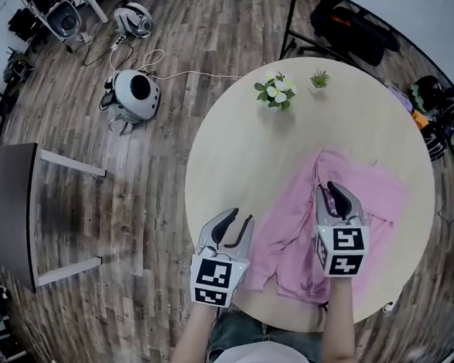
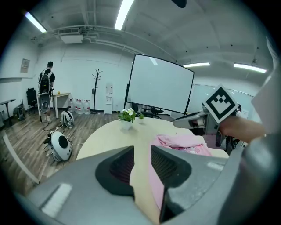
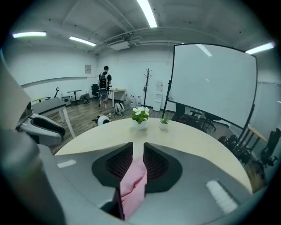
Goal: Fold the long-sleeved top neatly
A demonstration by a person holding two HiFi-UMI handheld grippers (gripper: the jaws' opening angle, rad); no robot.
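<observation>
- Step in hand, as judged: taking hold for the next fold. The rumpled pink long-sleeved fabric top (image 1: 381,199) lies on the near right part of the round pale wooden desk (image 1: 238,139). It is best smoothed flat and taken by an edge, not a bunch, before folding.
- Right gripper (image 1: 333,190): hovers over the top's middle, jaws narrowly parted. Pink cloth shows in the gap, apparently unclamped.
- Left gripper (image 1: 240,216): near the desk's front edge, just beside the top's left sleeve, jaws slightly spread, holding nothing.
</observation>
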